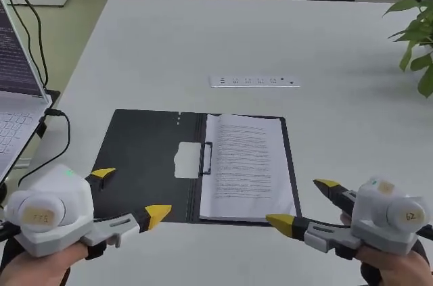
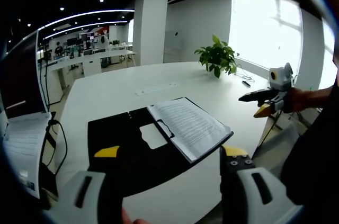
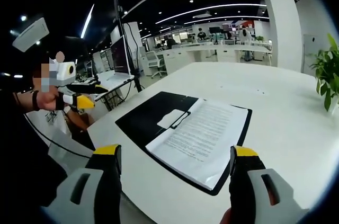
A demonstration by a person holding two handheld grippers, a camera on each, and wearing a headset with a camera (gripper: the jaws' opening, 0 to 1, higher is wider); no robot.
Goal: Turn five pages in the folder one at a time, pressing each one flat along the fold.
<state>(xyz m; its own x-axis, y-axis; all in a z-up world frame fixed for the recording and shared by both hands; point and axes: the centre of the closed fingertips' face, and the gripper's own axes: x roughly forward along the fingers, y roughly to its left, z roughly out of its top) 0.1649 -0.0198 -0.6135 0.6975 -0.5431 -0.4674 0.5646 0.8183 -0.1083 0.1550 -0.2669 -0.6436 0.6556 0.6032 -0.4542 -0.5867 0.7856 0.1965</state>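
My left claw (image 1: pixel 130 194) is open, with its two yellow-tipped jaws wide apart, and it grips nothing. It hangs over the near edge of the surface (image 1: pixel 169 42), just in front of the lower left corner of the folder (image 1: pixel 145 164). I cannot tell if it touches the surface.

My right claw (image 1: pixel 302 201) is open too and holds nothing. It hangs near the lower right corner of the folder, and one jaw tip is close to the bottom edge of the pages (image 1: pixel 247 164).

The folder lies open and flat in the middle of the surface, between the two claws and a little beyond them. Its black inner cover is on the left. The stack of printed pages is on the right, and they lie flat. A clip (image 1: pixel 206 157) sits along the fold, and a white patch (image 1: pixel 187 159) is on the cover just beside it.

Beyond the folder, apart from it, lies a white power strip (image 1: pixel 254 82). A laptop (image 1: pixel 13 97) stands at the left edge with a black cable (image 1: pixel 57 137) near it, and a plant (image 1: pixel 416 36) is at the far right.
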